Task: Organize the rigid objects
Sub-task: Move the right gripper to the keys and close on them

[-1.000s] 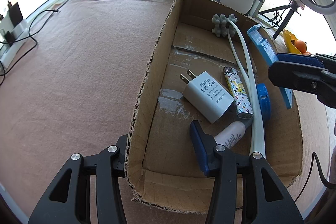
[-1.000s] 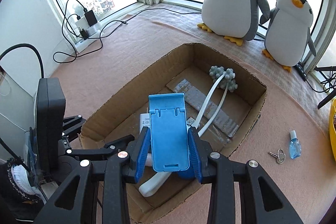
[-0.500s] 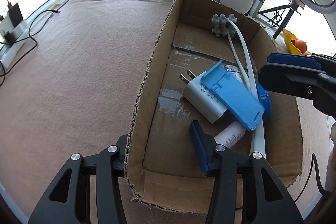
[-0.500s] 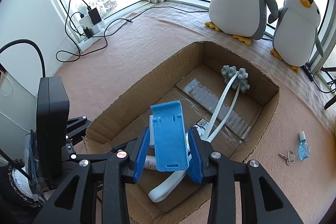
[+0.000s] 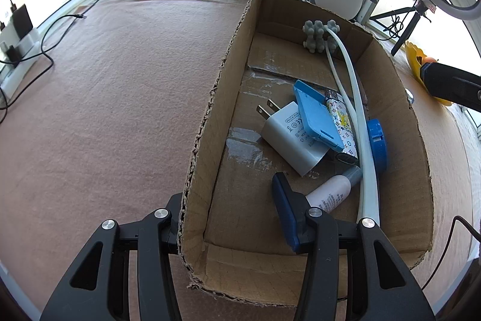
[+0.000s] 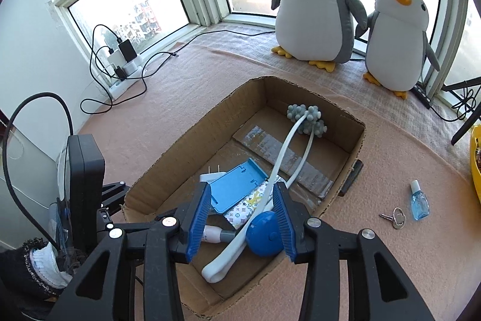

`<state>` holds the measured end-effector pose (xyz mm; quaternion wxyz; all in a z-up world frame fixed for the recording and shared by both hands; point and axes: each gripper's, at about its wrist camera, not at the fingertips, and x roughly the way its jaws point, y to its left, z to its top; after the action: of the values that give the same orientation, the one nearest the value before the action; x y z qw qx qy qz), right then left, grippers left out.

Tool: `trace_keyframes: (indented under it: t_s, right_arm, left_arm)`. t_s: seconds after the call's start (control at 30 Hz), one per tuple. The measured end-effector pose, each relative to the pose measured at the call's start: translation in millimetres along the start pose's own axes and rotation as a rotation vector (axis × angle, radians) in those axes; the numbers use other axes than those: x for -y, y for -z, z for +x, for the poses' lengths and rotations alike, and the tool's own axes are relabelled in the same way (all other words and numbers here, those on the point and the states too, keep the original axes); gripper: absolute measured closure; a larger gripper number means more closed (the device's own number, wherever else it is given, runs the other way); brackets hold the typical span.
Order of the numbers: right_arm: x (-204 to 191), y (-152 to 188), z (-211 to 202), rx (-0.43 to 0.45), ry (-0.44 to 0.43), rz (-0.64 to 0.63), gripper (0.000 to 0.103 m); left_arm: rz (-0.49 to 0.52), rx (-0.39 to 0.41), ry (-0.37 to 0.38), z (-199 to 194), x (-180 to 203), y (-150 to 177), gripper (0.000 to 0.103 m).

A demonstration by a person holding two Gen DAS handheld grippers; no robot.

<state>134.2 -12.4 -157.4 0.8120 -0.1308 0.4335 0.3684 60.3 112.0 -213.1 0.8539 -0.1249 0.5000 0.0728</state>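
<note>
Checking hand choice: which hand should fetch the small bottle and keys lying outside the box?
Right. The right gripper has just been opening, nothing between its jaws; small blue bottle and keys lie right of the box. The left gripper clamps the cardboard box wall.

Bright daylight, heavy fisheye warp

Sun pours through the blown-out windows (image 6: 126,5) behind; tape on the cardboard box (image 5: 210,122) floor glares. Shadows are soft, focus is crisp, and straight frames bend toward dark vignetted corners in both views.
</note>
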Motion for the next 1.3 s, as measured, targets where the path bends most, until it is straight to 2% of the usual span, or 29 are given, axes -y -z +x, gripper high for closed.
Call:
trace_keyframes:
  t_s: [0.3, 0.43, 0.63, 0.9, 1.3]
  right_arm:
    - [78, 20, -30, 0.026, 0.098, 0.122, 0.064]
    - [107, 29, -28, -0.004, 0.149, 0.135, 0.064]
    - [139, 38, -6, -0.075, 0.172, 0.149, 0.064]
    - [147, 36, 20, -0.130, 0.187, 0.103, 0.064]
    - [156, 32, 34, -0.151, 0.170, 0.111, 0.065]
  left_arm:
    - [0.002, 0.001, -0.001, 0, 0, 1, 0.055]
    - [0.002, 0.000, -0.001, 0, 0, 1, 0.055]
    - [0.003, -0.001, -0.001, 0, -1, 2, 0.055]
    - [-0.001, -0.004, 0.000, 2, 0, 2, 0.055]
    - [-0.001, -0.005, 0.000, 2, 0, 2, 0.055]
